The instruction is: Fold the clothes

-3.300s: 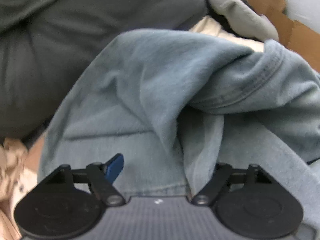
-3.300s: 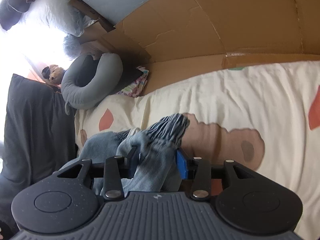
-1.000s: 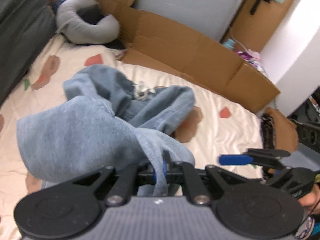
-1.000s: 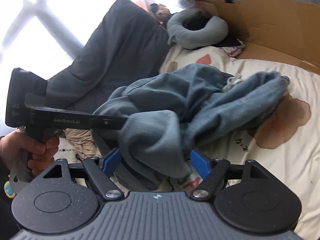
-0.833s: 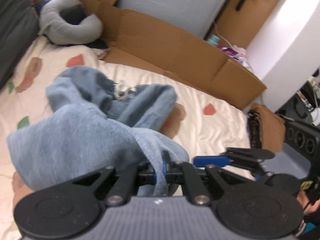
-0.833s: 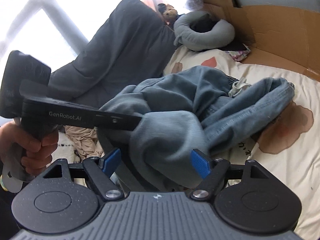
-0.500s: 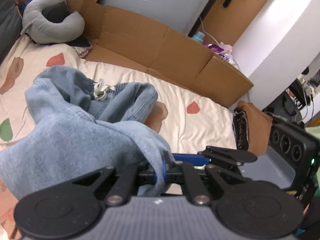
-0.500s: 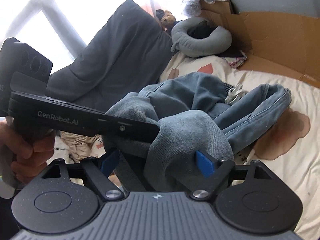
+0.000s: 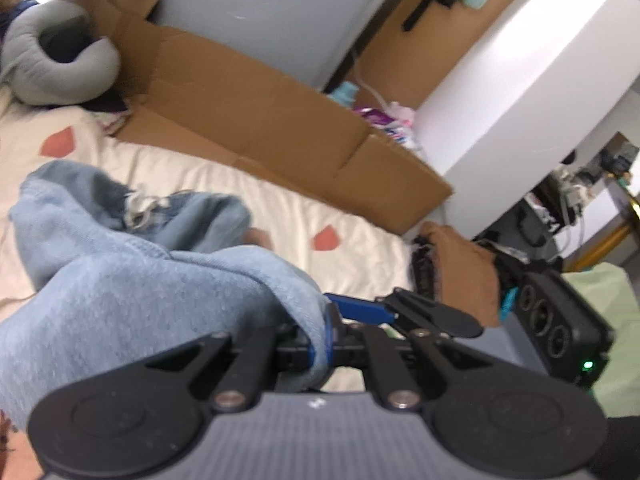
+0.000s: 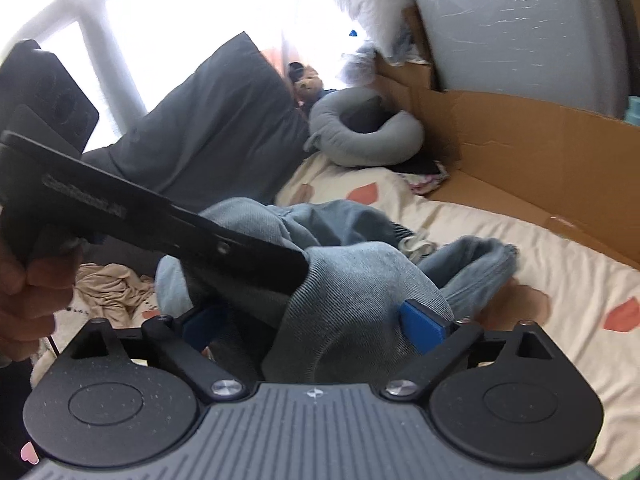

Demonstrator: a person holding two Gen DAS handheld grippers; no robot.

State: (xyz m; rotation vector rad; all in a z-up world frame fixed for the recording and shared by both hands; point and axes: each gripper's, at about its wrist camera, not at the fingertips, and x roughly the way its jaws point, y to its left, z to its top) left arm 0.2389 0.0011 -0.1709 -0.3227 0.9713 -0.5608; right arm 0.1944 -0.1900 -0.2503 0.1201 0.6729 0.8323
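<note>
A pair of light blue jeans (image 9: 140,292) lies bunched on the bed, with one fold lifted off the sheet. My left gripper (image 9: 320,346) is shut on the edge of that fold. In the right wrist view its black body (image 10: 160,216) reaches in from the left and its tip is buried in the denim (image 10: 360,280). My right gripper (image 10: 314,326) sits around the same raised fold, and its jaws are opening wide. The right blue pad (image 10: 424,328) is beside the cloth and the left one stands clear of it. One blue finger (image 9: 354,307) of the right gripper shows next to my left gripper.
The bed sheet (image 10: 560,264) is cream with red patches. Flattened cardboard (image 9: 248,120) lines its far side. A grey U-shaped cushion (image 10: 364,136) and a dark grey pillow (image 10: 216,120) lie at the head. A beige garment (image 10: 108,288) sits at the left, and a white wall (image 9: 520,80) at the right.
The right gripper's jaws have spread wider around the denim fold. The left gripper has stayed shut on the fold, lifted it and swung towards the right side of the bed.
</note>
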